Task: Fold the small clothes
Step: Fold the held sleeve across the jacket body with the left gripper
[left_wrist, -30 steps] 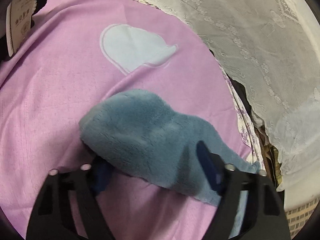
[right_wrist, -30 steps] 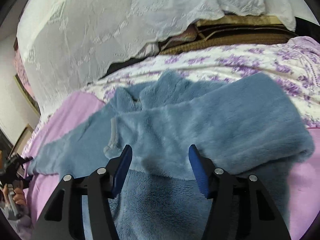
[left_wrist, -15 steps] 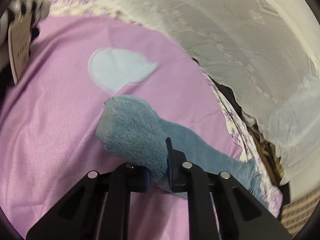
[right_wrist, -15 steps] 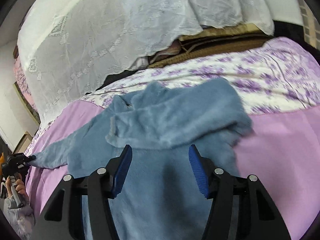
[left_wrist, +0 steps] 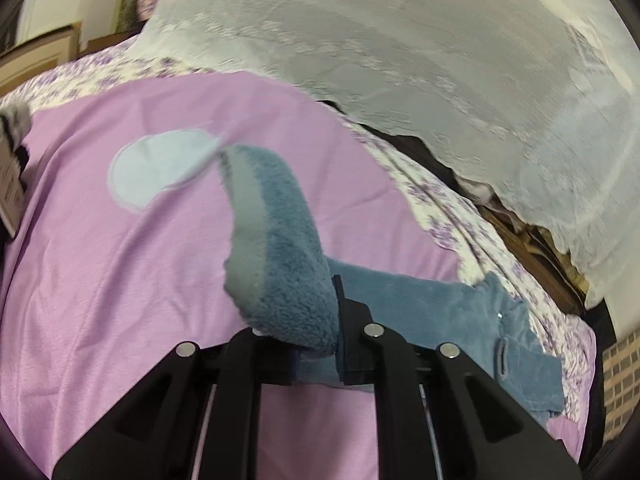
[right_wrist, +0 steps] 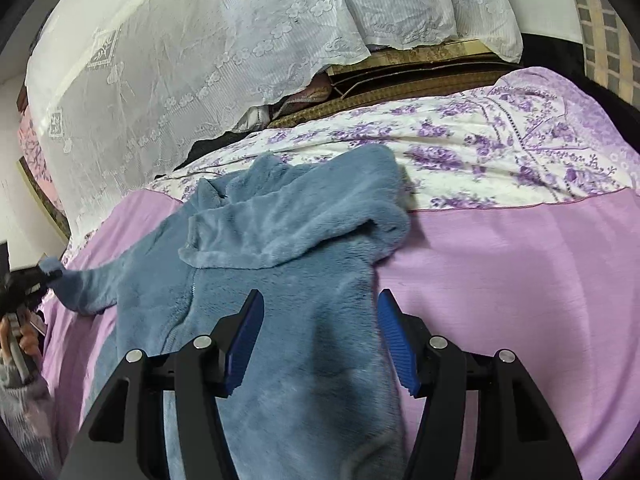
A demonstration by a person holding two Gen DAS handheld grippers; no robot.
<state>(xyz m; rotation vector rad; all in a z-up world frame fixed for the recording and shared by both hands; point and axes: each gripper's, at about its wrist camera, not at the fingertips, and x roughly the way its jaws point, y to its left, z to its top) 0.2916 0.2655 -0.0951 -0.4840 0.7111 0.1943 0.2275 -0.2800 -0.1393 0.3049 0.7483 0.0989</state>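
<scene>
A blue fleece hooded jacket lies on the purple sheet, hood folded over its chest. My right gripper hovers open over the jacket's lower body, with only fleece below its blue pads. My left gripper is shut on the jacket's sleeve cuff, which sticks up out of the jaws above the sheet. In the right wrist view the left gripper shows at the far left, holding the sleeve end stretched out and raised.
White lace cloth hangs along the far side over a dark gap. A floral sheet borders the purple one. A pale blue patch is on the sheet; a striped item with a tag sits at the left edge.
My left gripper closed on the sleeve cuff and lifted it off the sheet, rolling as it rose. My right gripper drew back from the hood toward the jacket's lower body, still open.
</scene>
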